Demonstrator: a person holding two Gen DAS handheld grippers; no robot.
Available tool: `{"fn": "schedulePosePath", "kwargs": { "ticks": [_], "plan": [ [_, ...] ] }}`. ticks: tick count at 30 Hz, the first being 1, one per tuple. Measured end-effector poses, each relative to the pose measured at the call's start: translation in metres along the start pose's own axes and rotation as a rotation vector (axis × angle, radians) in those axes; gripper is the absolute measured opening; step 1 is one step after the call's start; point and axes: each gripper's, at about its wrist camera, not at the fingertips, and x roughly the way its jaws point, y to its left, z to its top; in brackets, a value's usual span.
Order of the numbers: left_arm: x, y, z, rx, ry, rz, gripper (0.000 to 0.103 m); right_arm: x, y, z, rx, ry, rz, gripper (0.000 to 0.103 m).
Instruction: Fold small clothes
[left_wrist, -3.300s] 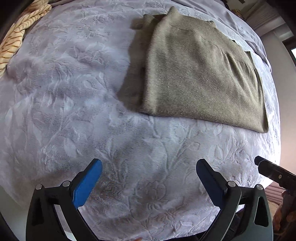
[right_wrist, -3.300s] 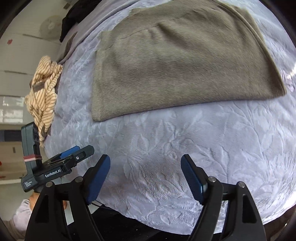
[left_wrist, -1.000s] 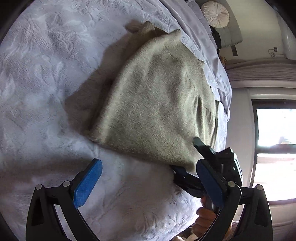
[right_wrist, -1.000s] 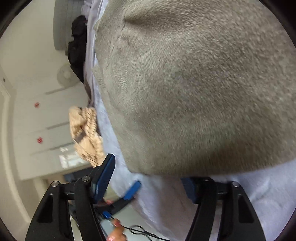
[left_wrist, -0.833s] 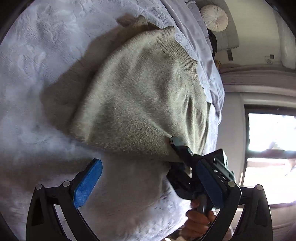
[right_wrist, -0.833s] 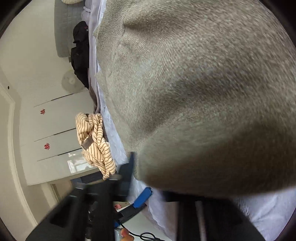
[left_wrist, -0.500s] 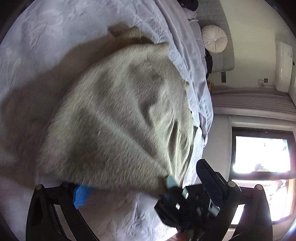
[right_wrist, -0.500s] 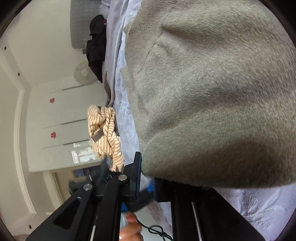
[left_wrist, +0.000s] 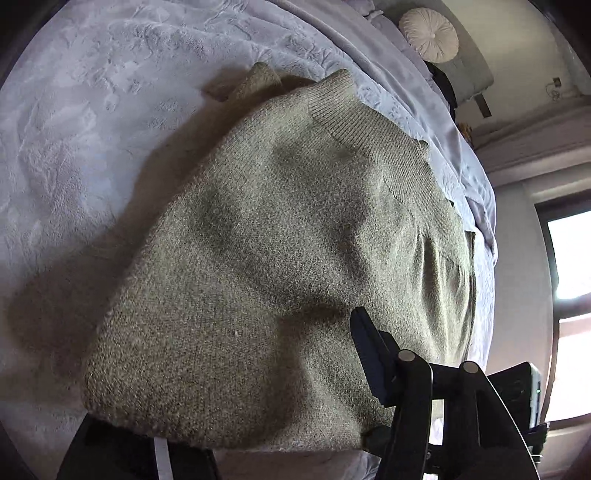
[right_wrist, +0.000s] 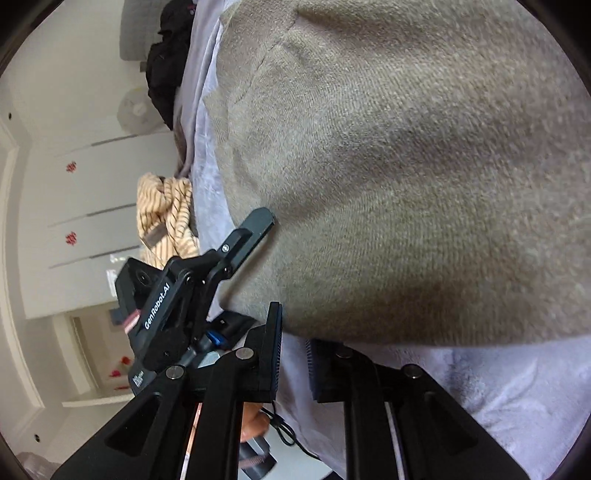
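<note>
An olive knitted sweater (left_wrist: 280, 266) lies on the lavender embossed bedspread (left_wrist: 92, 110), with its near hem raised. My left gripper (left_wrist: 236, 369) straddles the hem's left corner. One finger (left_wrist: 369, 354) rests on top and the other is hidden beneath the fabric. Its jaws are closing, still wide apart around the sweater. In the right wrist view the sweater (right_wrist: 406, 166) fills the frame, and the left gripper (right_wrist: 251, 269) brackets its corner. My right gripper (right_wrist: 295, 325) pinches the hem, its jaws nearly together and easing open slightly.
A beige striped garment (right_wrist: 166, 218) lies bunched at the bed's far edge, with dark clothing (right_wrist: 166, 55) behind it. A round white cushion (left_wrist: 428, 35) sits near the headboard. A bright window (left_wrist: 569, 277) is to the right. White wardrobe doors (right_wrist: 92, 184) stand beyond the bed.
Both grippers came in from open bedspread to the sweater's near hem. The right one shut on it and lifted it. The left slid around the corner and its jaws narrowed.
</note>
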Motion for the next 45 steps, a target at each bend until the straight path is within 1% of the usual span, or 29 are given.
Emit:
{"fn": "schedulePosePath", "kwargs": {
  "ticks": [3, 5, 6, 8, 9, 13, 20, 24, 25, 26, 27, 28, 29, 31, 32, 33, 35, 37, 38, 41, 45],
  "plan": [
    [0.003, -0.006, 0.001, 0.008, 0.002, 0.015, 0.061, -0.006, 0.006, -0.001, -0.03, 0.014, -0.053, 0.015],
    [0.003, -0.009, -0.001, 0.007, 0.001, 0.024, 0.061, -0.01, 0.012, -0.001, -0.051, 0.024, -0.1, 0.018],
    [0.001, -0.008, -0.003, 0.012, 0.0, 0.029, 0.061, -0.014, 0.015, -0.002, -0.068, 0.025, -0.132, 0.024],
    [0.001, -0.009, -0.003, 0.027, 0.004, 0.045, 0.061, -0.018, 0.019, -0.002, -0.095, 0.022, -0.168, 0.06],
    [0.001, -0.009, -0.004, 0.033, 0.006, 0.052, 0.061, -0.022, 0.022, -0.003, -0.113, 0.019, -0.184, 0.062],
    [0.002, -0.011, -0.004, 0.043, 0.015, 0.063, 0.061, -0.029, 0.027, -0.007, -0.141, 0.018, -0.217, 0.062],
    [0.004, -0.014, -0.003, 0.043, 0.017, 0.068, 0.061, -0.041, 0.024, -0.012, -0.136, 0.009, -0.229, 0.062],
    [-0.006, -0.02, -0.004, 0.092, -0.017, 0.121, 0.061, -0.053, 0.026, -0.012, -0.162, 0.004, -0.253, 0.062],
    [-0.009, -0.023, -0.004, 0.112, -0.033, 0.142, 0.059, -0.055, 0.029, -0.011, -0.176, 0.001, -0.265, 0.062],
    [-0.012, -0.025, -0.004, 0.138, -0.051, 0.156, 0.043, -0.057, 0.032, -0.009, -0.185, -0.002, -0.274, 0.062],
    [-0.014, -0.027, -0.003, 0.164, -0.064, 0.182, 0.034, -0.059, 0.036, -0.007, -0.198, -0.003, -0.285, 0.062],
    [-0.016, -0.028, -0.003, 0.198, -0.073, 0.225, 0.02, -0.061, 0.04, -0.004, -0.214, -0.004, -0.298, 0.062],
    [-0.016, -0.028, -0.003, 0.22, -0.076, 0.236, 0.017, -0.063, 0.046, 0.001, -0.23, -0.005, -0.313, 0.062],
    [-0.019, -0.035, -0.007, 0.301, -0.093, 0.263, 0.017, -0.066, 0.059, 0.012, -0.263, -0.002, -0.336, 0.062],
    [-0.02, -0.043, -0.013, 0.377, -0.112, 0.293, 0.014, -0.066, 0.068, 0.018, -0.284, 0.001, -0.351, 0.062],
    [-0.021, -0.051, -0.019, 0.454, -0.13, 0.321, 0.014, -0.066, 0.076, 0.023, -0.303, 0.004, -0.364, 0.063],
    [-0.024, -0.067, -0.033, 0.605, -0.168, 0.366, 0.014, -0.063, 0.102, 0.041, -0.356, 0.019, -0.392, 0.071],
    [-0.024, -0.077, -0.045, 0.722, -0.193, 0.395, 0.014, -0.055, 0.125, 0.057, -0.399, 0.05, -0.416, 0.077],
    [-0.024, -0.08, -0.048, 0.754, -0.201, 0.406, 0.014, -0.049, 0.137, 0.066, -0.423, 0.072, -0.427, 0.08],
    [-0.025, -0.086, -0.055, 0.835, -0.221, 0.429, 0.014, -0.013, 0.175, 0.088, -0.49, 0.185, -0.476, 0.081],
    [-0.027, -0.087, -0.058, 0.869, -0.231, 0.438, 0.014, 0.057, 0.215, 0.106, -0.579, 0.353, -0.58, 0.083]
  ]
}}
